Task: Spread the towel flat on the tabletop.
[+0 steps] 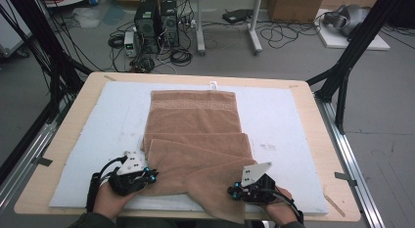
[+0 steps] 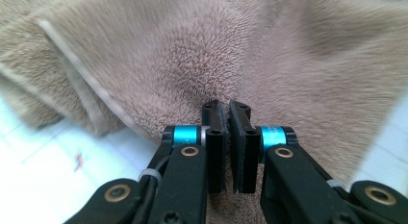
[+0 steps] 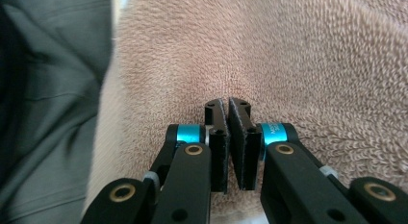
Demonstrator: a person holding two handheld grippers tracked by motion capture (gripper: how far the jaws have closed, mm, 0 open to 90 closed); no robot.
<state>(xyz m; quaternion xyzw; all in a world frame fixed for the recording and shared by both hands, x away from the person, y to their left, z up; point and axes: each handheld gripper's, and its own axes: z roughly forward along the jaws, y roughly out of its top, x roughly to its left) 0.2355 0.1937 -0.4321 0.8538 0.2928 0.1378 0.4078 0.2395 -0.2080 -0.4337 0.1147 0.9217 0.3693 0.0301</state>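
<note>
Pinching near corners of tan terry towel [image 1: 195, 135], lower frame: left hand-held gripper [image 1: 151, 177], right hand-held gripper [image 1: 233, 193], both clamped for folding.

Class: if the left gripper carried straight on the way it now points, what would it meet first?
The towel: the left gripper, jaws shut, already has its tips against the pile, as far as depth can be judged.

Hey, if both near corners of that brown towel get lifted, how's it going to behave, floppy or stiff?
Probably floppy: the brown towel already lies in soft folds and its near corner droops over the table edge. Its plush pile, seen around the left gripper, suggests the pads would hold it without slipping. It would likely sag between the left gripper and the right gripper.
</note>
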